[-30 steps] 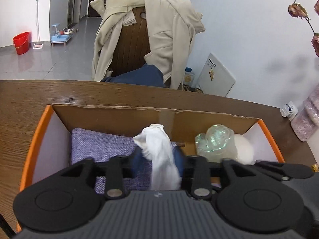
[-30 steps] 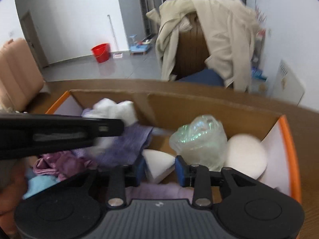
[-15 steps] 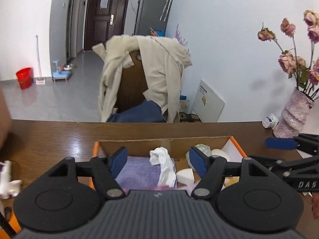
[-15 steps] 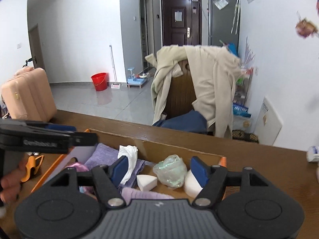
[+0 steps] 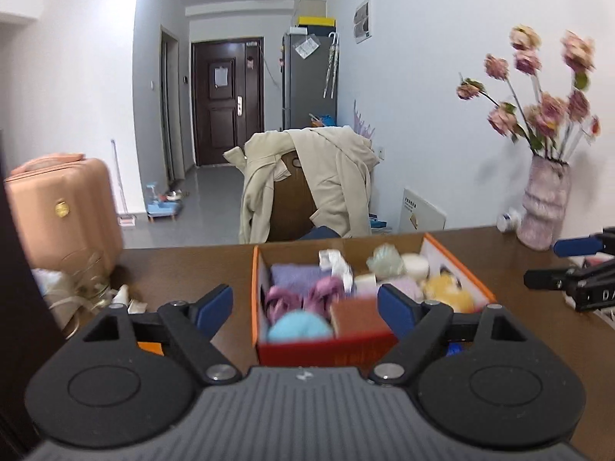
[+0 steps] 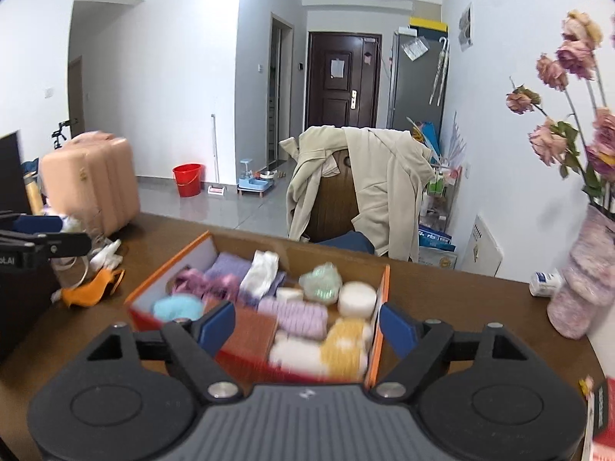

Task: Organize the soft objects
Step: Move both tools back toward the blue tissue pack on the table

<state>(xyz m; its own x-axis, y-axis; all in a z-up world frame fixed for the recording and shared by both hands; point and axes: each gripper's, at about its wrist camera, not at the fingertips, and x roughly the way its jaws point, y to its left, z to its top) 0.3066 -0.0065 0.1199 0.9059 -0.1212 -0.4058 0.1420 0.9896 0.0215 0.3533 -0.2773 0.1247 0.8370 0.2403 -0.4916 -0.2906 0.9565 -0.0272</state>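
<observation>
An orange-edged cardboard box (image 6: 378,299) is seen on the brown wooden table (image 6: 461,299), filled with soft things. In the right wrist view, a light blue fluffy ball (image 6: 177,306) is lodged at its near left corner, with purple-pink crumpled cloth (image 6: 203,282) just behind it and a lavender folded cloth (image 6: 230,265) toward the back wall. A white cloth (image 6: 262,269) is laid over the lavender one, near the middle. To the right, a pale green crinkly bundle (image 6: 322,282) is set beside a round white sponge (image 6: 357,299), touching it, and a small white wedge (image 6: 289,294) is tucked in front of the bundle. A lilac knitted piece (image 6: 303,317) and a yellow-and-white plush thing (image 6: 344,347) are packed at the near right; the front of the box is blurred. The left gripper (image 5: 305,309) is held back from the box, its jaws wide and opening, with nothing gripped between them. The right gripper (image 6: 307,322) is likewise held clear of the box, jaws wide and opening, nothing pressed by its pads. Outside the box, an orange scrap (image 6: 94,288) is seen on the table to the left, and a pink textured vase (image 6: 588,280) of dried flowers is stood at the right near the wall. A chair draped with a beige coat (image 6: 369,184) is placed behind the table.
</observation>
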